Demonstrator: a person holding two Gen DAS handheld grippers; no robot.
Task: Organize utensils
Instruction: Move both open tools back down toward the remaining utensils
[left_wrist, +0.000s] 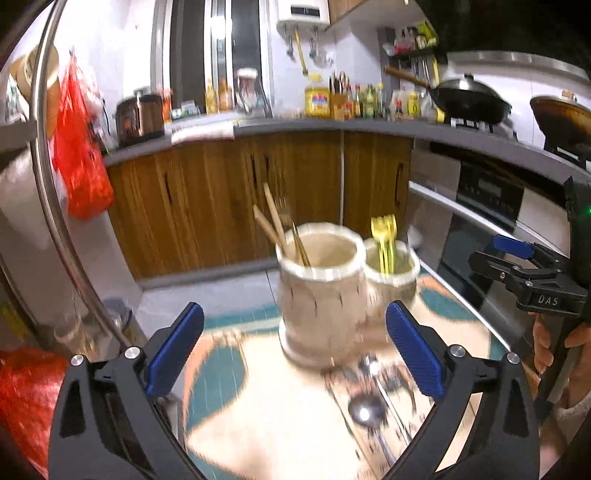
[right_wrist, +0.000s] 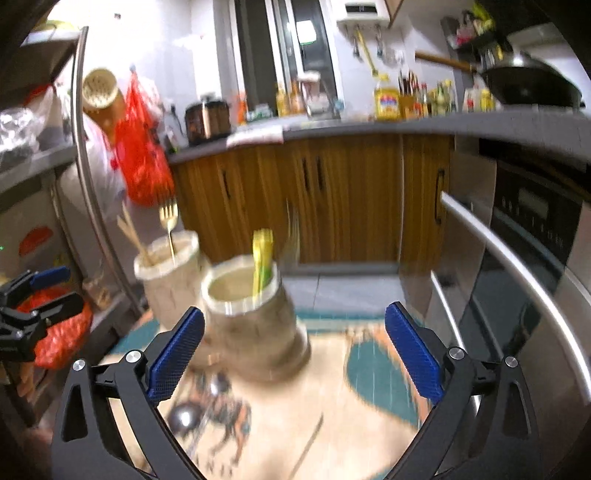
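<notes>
Two holders (left_wrist: 319, 291), two spoons (left_wrist: 367, 408), three chopsticks (left_wrist: 275, 218)

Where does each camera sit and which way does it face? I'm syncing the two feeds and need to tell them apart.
Left wrist: on the left gripper, facing the taller holder with chopsticks; both open fingers show, plus the right gripper and a hand at the right edge.
Right wrist: on the right gripper, facing the holder with yellow utensils; open fingers show, left gripper at the left edge.
Shared: both holders, metal spoons, patterned table, wooden cabinets.
</notes>
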